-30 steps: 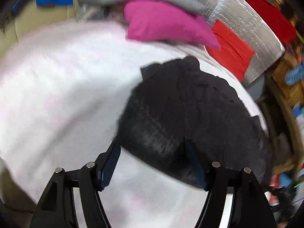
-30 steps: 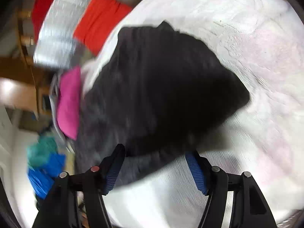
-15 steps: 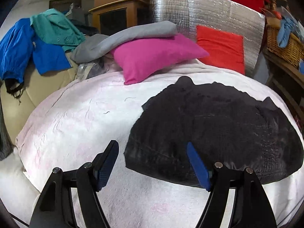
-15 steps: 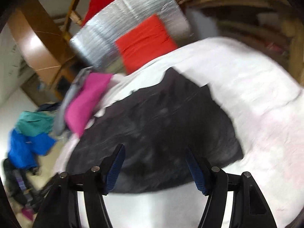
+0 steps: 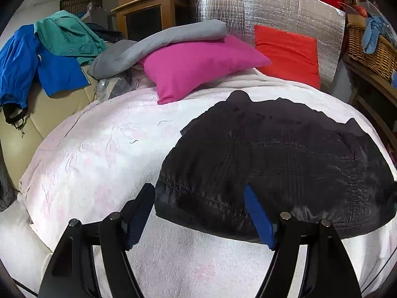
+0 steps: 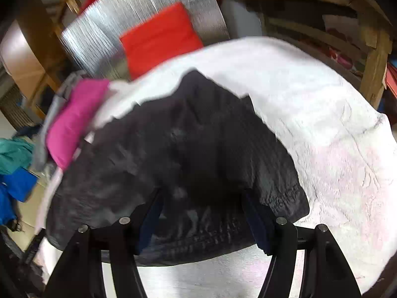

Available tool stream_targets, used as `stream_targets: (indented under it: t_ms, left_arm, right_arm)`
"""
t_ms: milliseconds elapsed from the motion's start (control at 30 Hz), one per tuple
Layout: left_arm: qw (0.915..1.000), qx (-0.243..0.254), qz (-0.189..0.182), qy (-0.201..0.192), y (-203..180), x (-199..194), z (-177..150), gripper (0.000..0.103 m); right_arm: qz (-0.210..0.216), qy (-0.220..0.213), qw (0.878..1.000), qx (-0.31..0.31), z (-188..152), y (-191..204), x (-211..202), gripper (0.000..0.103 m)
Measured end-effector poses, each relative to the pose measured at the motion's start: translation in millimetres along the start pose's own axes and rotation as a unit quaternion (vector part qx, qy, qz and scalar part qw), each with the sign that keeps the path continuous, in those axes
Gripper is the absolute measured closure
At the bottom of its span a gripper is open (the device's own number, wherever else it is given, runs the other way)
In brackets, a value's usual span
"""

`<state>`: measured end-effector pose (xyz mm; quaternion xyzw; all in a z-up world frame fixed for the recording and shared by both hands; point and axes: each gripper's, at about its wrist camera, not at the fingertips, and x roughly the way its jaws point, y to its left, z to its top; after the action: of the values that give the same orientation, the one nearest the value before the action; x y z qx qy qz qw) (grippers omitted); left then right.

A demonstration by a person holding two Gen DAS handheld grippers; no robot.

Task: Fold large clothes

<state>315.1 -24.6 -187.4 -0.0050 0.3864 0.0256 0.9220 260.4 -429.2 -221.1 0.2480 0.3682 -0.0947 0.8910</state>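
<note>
A black knitted garment (image 5: 273,159) lies folded flat on a white-pink blanket (image 5: 99,154) that covers the bed. My left gripper (image 5: 199,198) is open and empty, hovering above the garment's near left corner. In the right wrist view the same black garment (image 6: 188,154) fills the middle. My right gripper (image 6: 203,206) is open and empty above the garment's near hem. The blanket also shows in the right wrist view (image 6: 335,154).
A pink pillow (image 5: 198,67) with a grey cloth (image 5: 161,42) on it lies at the head of the bed. A red cushion (image 5: 287,52) leans on a silver foil panel (image 5: 268,10). Blue and green clothes (image 5: 44,57) hang at left. A wicker basket (image 5: 369,47) stands at right.
Both grippers have pulled back from the garment and levelled out. The left view has steadied. The right gripper has swung so that the garment sits centred below it.
</note>
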Motion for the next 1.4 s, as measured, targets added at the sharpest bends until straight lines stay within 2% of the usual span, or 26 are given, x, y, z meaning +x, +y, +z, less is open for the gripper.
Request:
stream_targets:
  t_ms: [67,167,267,333,400,467,533,567,667,733,800,867,933,1000,1100,1200,1267,1300,1400]
  left_arm:
    - [1.0,0.001,0.001,0.002,-0.2,1.4,-0.3,0.028]
    - [0.9996,0.007,-0.005,0.026,-2.6,11.9,-2.5,0.028]
    - [0.9964,0.007,-0.02,0.082,-2.7,34.0,-5.5,0.027]
    - [0.9959,0.004,-0.033,0.085,1.8,34.4,-1.5,0.027]
    - [0.9943,-0.014,-0.067,0.081,14.4,31.2,9.8,0.027]
    - [0.991,-0.032,-0.104,0.078,28.6,32.3,23.5,0.027]
    - [0.9859,-0.052,-0.137,0.08,45.1,42.5,38.5,0.023]
    - [0.9808,-0.068,-0.16,0.087,55.9,55.6,47.7,0.02]
    - [0.9643,-0.123,-0.203,0.117,74.9,86.6,56.8,0.02]
    - [0.944,-0.162,-0.248,0.146,82.4,108.4,56.7,0.019]
    - [0.9273,-0.189,-0.269,0.178,84.6,130.6,54.7,0.019]
    - [0.9214,-0.189,-0.278,0.196,80.1,140.9,52.5,0.019]
    - [0.9027,-0.192,-0.309,0.229,73.5,157.5,49.3,0.019]
    - [0.8938,-0.199,-0.32,0.243,69.6,164.9,46.9,0.019]
    - [0.888,-0.196,-0.337,0.244,63.3,169.4,47.0,0.014]
    - [0.8807,-0.196,-0.353,0.247,57.9,173.5,46.3,0.012]
    - [0.8785,-0.195,-0.362,0.244,53.3,174.7,46.3,0.01]
    - [0.8759,-0.196,-0.369,0.242,49.6,175.8,46.7,0.01]
    - [0.8766,-0.199,-0.371,0.232,43.8,176.0,47.6,0.01]
  right_arm:
    - [0.003,0.008,1.0,-0.011,-0.7,2.2,2.0,0.034]
    - [-0.014,0.092,0.996,-0.011,-5.4,-1.0,37.4,0.034]
    - [-0.008,0.08,0.996,-0.028,-0.3,3.3,29.1,0.033]
    - [0.024,0.071,0.997,-0.001,5.0,-4.2,21.8,0.033]
    - [0.059,0.055,0.996,0.04,14.5,-21.0,13.1,0.033]
    - [0.067,0.015,0.995,0.072,29.1,-42.2,-1.3,0.033]
    - [0.064,-0.001,0.994,0.085,40.4,-60.3,-4.2,0.03]
    - [0.067,0.002,0.993,0.095,46.9,-71.6,-0.6,0.029]
    - [0.091,0.047,0.986,0.133,59.7,-98.6,26.4,0.027]
    - [0.102,0.091,0.979,0.148,66.3,-109.2,52.8,0.027]
    - [0.1,0.117,0.977,0.149,70.4,-113.2,73.4,0.027]
    - [0.109,0.134,0.974,0.149,70.4,-111.5,91.7,0.027]
    - [0.121,0.145,0.972,0.139,71.3,-104.6,107.1,0.022]
    - [0.125,0.138,0.975,0.119,75.5,-99.3,113.9,0.018]
    - [0.144,0.134,0.975,0.104,75.7,-97.1,117.9,0.012]
    - [0.153,0.133,0.975,0.086,72.5,-90.9,115.7,0.011]
    - [0.178,0.147,0.97,0.078,69.9,-80.4,123.3,0.011]
    - [0.176,0.146,0.971,0.071,69.9,-71.4,128.3,0.011]
    - [0.168,0.138,0.974,0.064,65.9,-55.8,129.2,0.012]
